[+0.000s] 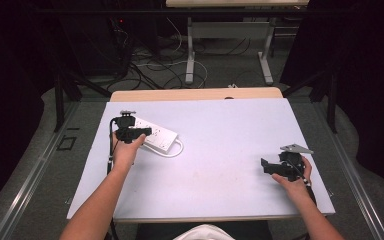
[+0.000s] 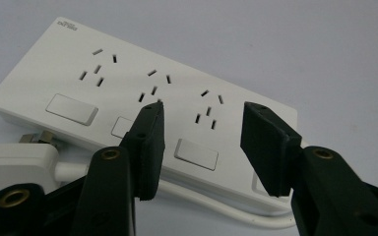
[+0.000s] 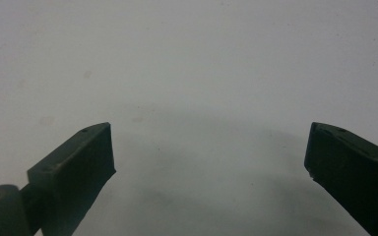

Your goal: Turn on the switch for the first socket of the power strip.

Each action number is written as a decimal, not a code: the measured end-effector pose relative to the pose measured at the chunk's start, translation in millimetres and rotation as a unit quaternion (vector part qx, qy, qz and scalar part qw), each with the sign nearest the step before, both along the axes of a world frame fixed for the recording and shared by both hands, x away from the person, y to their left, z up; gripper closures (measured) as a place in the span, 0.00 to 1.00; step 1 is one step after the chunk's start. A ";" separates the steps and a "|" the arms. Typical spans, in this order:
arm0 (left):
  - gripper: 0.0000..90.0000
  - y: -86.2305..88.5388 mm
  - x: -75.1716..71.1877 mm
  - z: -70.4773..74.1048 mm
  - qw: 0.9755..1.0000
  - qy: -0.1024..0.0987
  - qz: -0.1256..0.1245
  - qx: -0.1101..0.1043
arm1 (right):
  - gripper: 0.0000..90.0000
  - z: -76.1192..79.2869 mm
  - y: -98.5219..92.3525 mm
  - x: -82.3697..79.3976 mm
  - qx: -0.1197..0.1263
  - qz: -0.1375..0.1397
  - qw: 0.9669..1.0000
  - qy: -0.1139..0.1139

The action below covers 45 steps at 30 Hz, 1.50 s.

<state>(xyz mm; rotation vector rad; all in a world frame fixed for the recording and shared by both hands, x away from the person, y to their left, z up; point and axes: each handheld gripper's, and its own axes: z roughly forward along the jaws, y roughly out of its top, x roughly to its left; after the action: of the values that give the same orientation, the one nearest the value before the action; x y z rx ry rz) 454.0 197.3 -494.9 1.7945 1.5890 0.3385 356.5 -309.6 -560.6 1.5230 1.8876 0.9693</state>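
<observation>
Your table (image 1: 220,165) has a pale blue-white top w/ a wood edge at the far side; faint smudges show on it in the right gripper view. Room's dark: black drapes both sides, cables on grey floor, another desk's legs behind. White power strip (image 1: 156,136) lies far-left on the table, cord looped beside it. Your left gripper (image 2: 202,142) hovers just over the strip, jaws apart, holding nothing. Right gripper (image 1: 266,166) near-right, jaws spread wide, empty.

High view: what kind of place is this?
Likely a lab recording station: a white-topped table ringed by dark curtains, loose cables on the floor, and a power strip as the prop.
</observation>
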 end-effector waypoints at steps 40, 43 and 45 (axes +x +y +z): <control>0.23 -8.8 -36.3 24.8 0.994 -0.078 -0.077 0.002 | 0.05 -0.8 -0.3 0.1 0.001 -0.002 1.000 0.002; 0.20 -10.3 -39.4 26.6 0.994 -0.081 -0.080 0.007 | 0.05 -1.1 -0.4 0.2 -0.001 -0.002 1.000 0.001; 0.18 -10.7 -41.3 27.8 0.993 -0.085 -0.081 0.011 | 0.05 -1.0 -0.4 0.2 -0.001 -0.002 1.000 0.001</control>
<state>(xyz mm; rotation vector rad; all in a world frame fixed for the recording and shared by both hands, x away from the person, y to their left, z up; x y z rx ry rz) 412.7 186.5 -467.0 1.8460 1.3181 0.4207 356.7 -310.0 -561.7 1.5266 1.8870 0.9643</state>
